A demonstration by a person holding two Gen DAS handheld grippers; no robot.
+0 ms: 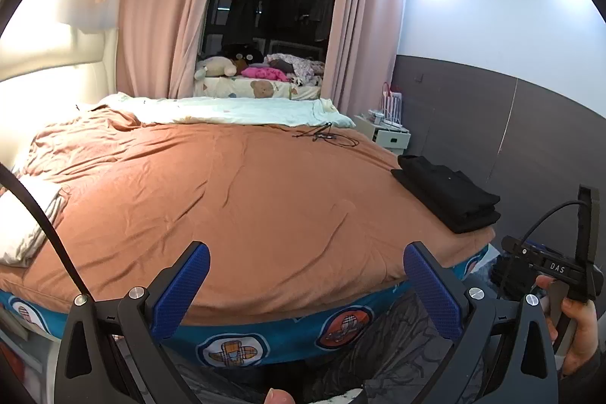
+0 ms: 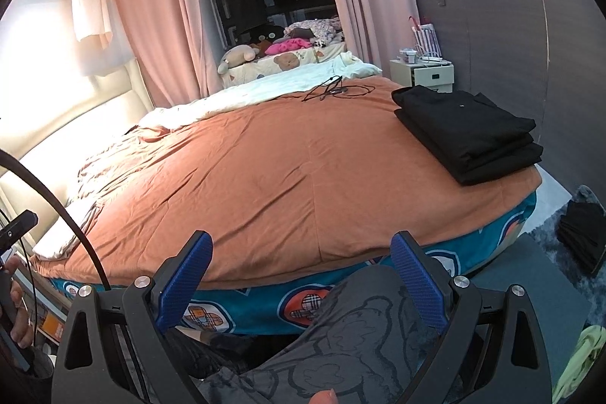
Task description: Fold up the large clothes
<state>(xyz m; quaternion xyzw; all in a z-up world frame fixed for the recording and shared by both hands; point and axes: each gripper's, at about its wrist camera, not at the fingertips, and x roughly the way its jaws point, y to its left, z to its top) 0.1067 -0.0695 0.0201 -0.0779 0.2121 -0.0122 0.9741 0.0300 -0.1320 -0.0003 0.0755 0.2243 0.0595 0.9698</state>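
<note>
Near the orange bedspread's (image 2: 284, 169) far right corner, folded black clothes (image 2: 469, 135) stacked flat, left gripper (image 1: 306, 286) spread wide and empty at its near edge, right gripper (image 2: 303, 279) likewise.

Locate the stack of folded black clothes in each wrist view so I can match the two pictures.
Left wrist: stack of folded black clothes at right of centre, on the orange bedspread near the bed's right corner.
Right wrist: the stack sits upper right, larger, on the same corner.
Shared landmark: the tangled black cable on the bedspread, beyond the stack.
</note>
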